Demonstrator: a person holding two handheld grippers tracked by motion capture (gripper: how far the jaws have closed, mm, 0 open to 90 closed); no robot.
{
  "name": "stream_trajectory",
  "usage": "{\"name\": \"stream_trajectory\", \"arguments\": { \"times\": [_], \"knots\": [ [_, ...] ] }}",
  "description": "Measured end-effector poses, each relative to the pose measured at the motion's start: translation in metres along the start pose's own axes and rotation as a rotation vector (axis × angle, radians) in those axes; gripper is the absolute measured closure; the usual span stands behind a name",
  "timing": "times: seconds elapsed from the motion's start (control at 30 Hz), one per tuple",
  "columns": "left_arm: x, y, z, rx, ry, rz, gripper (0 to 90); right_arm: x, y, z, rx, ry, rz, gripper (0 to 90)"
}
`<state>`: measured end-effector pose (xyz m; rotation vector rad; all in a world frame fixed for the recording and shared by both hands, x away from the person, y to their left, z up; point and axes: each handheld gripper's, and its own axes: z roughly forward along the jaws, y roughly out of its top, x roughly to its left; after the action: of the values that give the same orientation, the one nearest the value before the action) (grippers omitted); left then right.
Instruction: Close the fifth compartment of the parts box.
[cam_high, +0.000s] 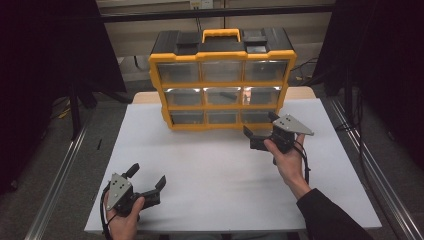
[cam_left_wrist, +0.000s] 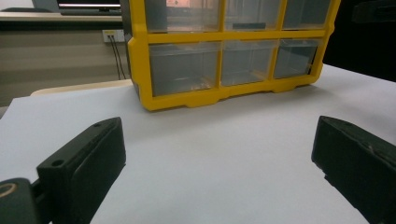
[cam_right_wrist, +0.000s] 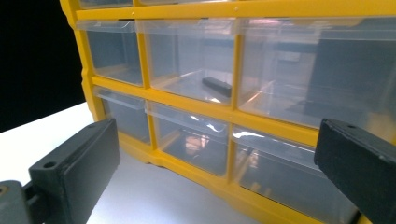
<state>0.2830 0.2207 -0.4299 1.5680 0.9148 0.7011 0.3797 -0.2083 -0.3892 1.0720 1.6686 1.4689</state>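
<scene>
A yellow and black organizer (cam_high: 222, 82) with clear plastic drawers stands upright at the back of the white table (cam_high: 210, 170). Its middle drawer (cam_right_wrist: 191, 60) holds a small black object (cam_right_wrist: 217, 87). My right gripper (cam_high: 260, 130) is open, close in front of the organizer's lower right drawers (cam_right_wrist: 275, 172), with nothing between its jaws. My left gripper (cam_high: 147, 180) is open near the table's front left corner, pointing across the bare table toward the organizer (cam_left_wrist: 224, 51), and holds nothing.
A yellow carry handle (cam_high: 221, 34) and black lid latches top the organizer. Metal rails (cam_high: 60, 175) run along both sides of the table. Dark curtains (cam_high: 45, 55) hang at left and right. Cables lie on the floor behind.
</scene>
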Motion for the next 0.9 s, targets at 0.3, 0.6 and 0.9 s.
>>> {"name": "stream_trajectory", "arguments": {
  "times": [0.3, 0.6, 0.9],
  "knots": [
    [0.000, 0.000, -0.001, 0.001, -0.001, -0.001, 3.0, -0.002, -0.008, -0.016, -0.004, -0.014, -0.018, 0.1],
    [0.000, 0.001, -0.001, 0.001, 0.009, -0.002, 3.0, -0.003, -0.011, -0.033, -0.011, -0.042, -0.020, 0.2],
    [0.001, 0.001, -0.002, -0.002, 0.007, -0.009, 3.0, -0.003, -0.018, -0.046, -0.010, -0.049, -0.018, 0.2]
  ]
}}
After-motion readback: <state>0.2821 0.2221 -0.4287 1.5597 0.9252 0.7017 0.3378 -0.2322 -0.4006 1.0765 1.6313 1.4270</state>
